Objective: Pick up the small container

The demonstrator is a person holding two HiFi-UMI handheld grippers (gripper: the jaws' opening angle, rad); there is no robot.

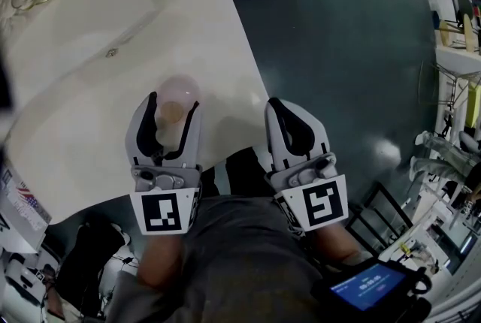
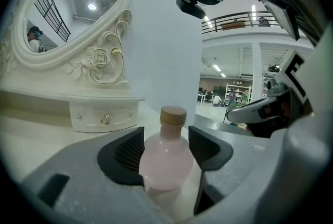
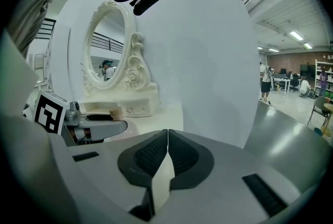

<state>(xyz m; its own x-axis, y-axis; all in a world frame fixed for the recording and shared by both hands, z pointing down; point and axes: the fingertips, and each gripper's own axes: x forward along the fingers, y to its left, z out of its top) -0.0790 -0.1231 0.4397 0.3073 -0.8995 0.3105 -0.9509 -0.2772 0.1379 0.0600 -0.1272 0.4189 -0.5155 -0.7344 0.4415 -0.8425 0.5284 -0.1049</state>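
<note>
The small container (image 2: 165,160) is a round pale pink bottle with a tan cap. It stands on the cream tabletop (image 1: 83,126) near the table's front right corner. My left gripper (image 2: 166,147) has its dark ribbed pads pressed against both sides of the bottle's body, shut on it. From the head view the bottle (image 1: 179,91) sits between the tips of the left gripper (image 1: 175,102). My right gripper (image 1: 279,105) hovers just off the table's right edge, shut with nothing held; in its own view the right gripper's (image 3: 166,152) pads meet.
An ornate white vanity mirror (image 2: 67,14) on a small drawer base (image 2: 101,113) stands at the back of the table. A white wall panel (image 3: 208,61) rises behind. Dark floor (image 1: 353,51) lies to the right of the table edge. A lit screen (image 1: 368,288) hangs at my waist.
</note>
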